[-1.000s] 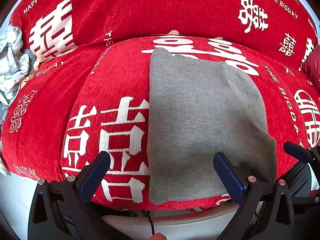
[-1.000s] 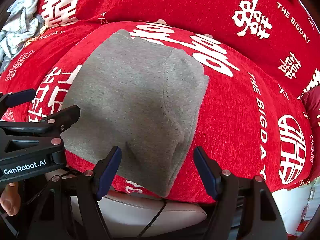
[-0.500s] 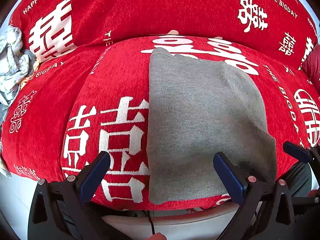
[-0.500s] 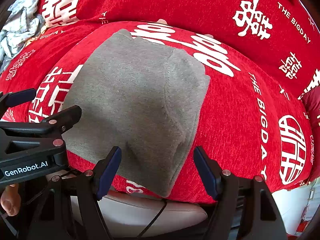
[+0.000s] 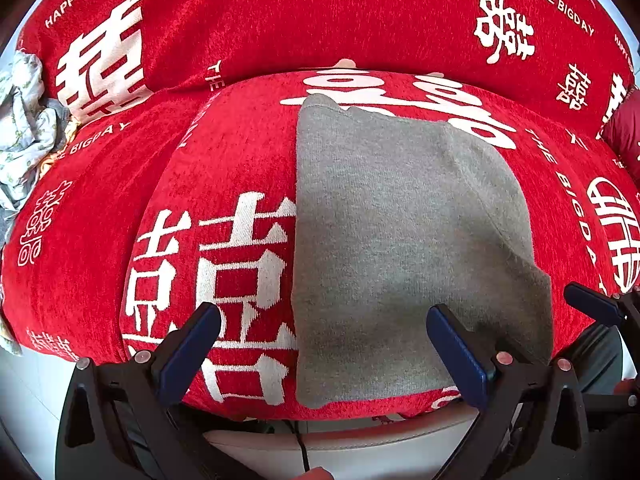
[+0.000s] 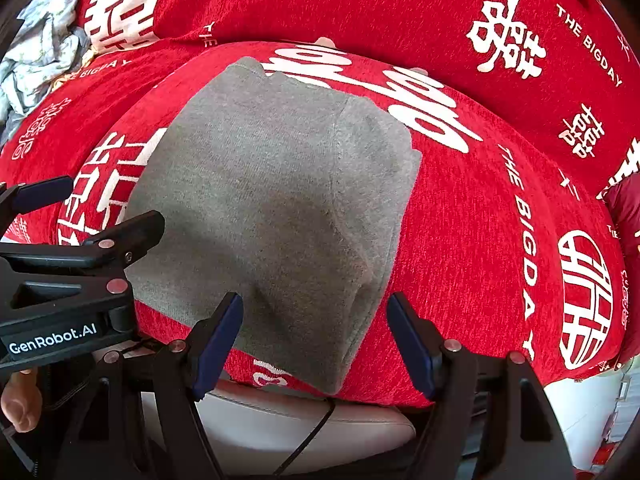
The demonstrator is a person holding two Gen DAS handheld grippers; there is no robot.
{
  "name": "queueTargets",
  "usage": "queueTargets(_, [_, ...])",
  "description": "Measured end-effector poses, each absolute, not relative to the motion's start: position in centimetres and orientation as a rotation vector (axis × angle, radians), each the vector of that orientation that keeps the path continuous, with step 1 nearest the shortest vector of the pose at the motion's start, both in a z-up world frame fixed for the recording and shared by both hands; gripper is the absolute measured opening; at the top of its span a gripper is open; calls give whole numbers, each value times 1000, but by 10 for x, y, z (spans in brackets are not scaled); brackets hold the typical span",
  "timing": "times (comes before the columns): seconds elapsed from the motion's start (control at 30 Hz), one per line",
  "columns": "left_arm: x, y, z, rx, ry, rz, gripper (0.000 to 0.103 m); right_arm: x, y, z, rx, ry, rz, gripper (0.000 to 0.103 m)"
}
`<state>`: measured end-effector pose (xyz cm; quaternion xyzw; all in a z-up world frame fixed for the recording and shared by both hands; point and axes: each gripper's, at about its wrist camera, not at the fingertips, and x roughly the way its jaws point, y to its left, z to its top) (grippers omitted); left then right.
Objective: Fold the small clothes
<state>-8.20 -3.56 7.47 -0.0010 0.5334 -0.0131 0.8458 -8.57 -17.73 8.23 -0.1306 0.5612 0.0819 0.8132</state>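
L claw point(image 5: 320, 356) wide open, nothing btwn its blue pads, nothing held; it hangs above the near edge of the seat cushion point(image 5: 224, 176); its R pad sits over the near part of the grey folded garment point(image 5: 400, 240), whether it touches the cloth can't tell; its L pad sits over bare red cover w/ white characters; R claw point(image 6: 316, 344) also wide open, empty, pads straddling the garment's near corner, no grip on it; L claw shows at the left of the right-wrist view, just beside the garment's near-left edge.

Garment lies flat on the cushion, straight ahead of both claws; its L edge runs straight away from L claw, roughly mid-gap; R edge curves, w/ a seam line inside it; far edge is uneven, stops short of the backrest point(image 5: 320, 12).

Open red cover left of the garment and right of it; beyond, far-left of both claws, a crumpled pale printed cloth point(image 5: 24, 128) at the sofa end.
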Motion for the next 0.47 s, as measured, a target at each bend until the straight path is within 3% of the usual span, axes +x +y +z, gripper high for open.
queueTargets(0.47, [-83, -28, 69, -8, 1145, -60, 103, -90, -177, 77, -261, 1213, 183, 77])
